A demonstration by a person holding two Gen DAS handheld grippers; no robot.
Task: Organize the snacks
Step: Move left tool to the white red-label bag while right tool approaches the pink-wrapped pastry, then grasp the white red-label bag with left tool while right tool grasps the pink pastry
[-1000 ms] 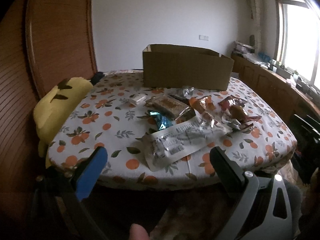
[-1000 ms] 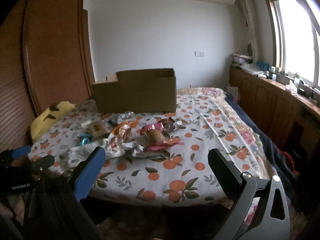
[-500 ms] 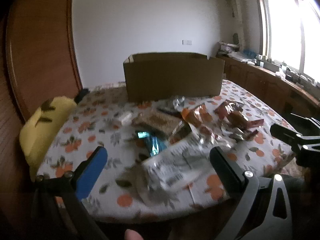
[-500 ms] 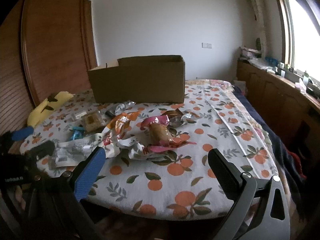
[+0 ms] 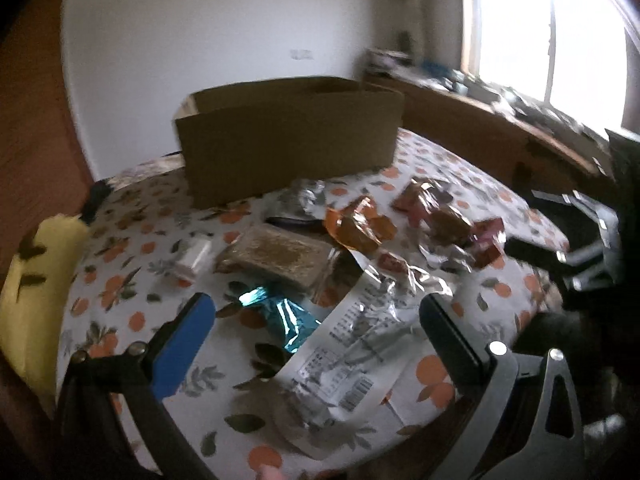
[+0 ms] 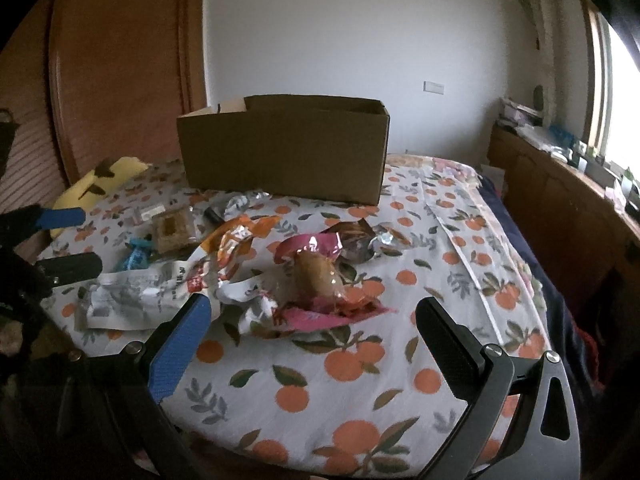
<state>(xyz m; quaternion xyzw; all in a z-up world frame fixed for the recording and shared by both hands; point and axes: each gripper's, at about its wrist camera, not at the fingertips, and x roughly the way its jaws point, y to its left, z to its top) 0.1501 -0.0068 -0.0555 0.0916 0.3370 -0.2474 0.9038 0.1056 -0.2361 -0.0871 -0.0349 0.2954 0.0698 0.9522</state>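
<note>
Several snack packets lie heaped on an orange-print bedsheet (image 6: 360, 380) in front of an open cardboard box (image 5: 288, 148), also in the right wrist view (image 6: 284, 152). My left gripper (image 5: 316, 328) is open, just above a white printed packet (image 5: 352, 364) and a teal foil packet (image 5: 284, 316). A brown bar packet (image 5: 276, 256) and an orange packet (image 5: 356, 224) lie beyond. My right gripper (image 6: 312, 332) is open and empty, near a pink packet with a brown snack (image 6: 316, 276). The left gripper's fingers (image 6: 64, 216) show at the far left of the right wrist view.
A yellow plush pillow (image 5: 36, 276) lies at the bed's left edge against a wooden headboard (image 6: 120, 60). A small white packet (image 5: 192, 256) sits left of the bar. A wooden cabinet (image 6: 560, 200) under a window runs along the right.
Both grippers have moved forward and closer to the snack pile. The left one has come down over the white and teal packets. Both stay open.
</note>
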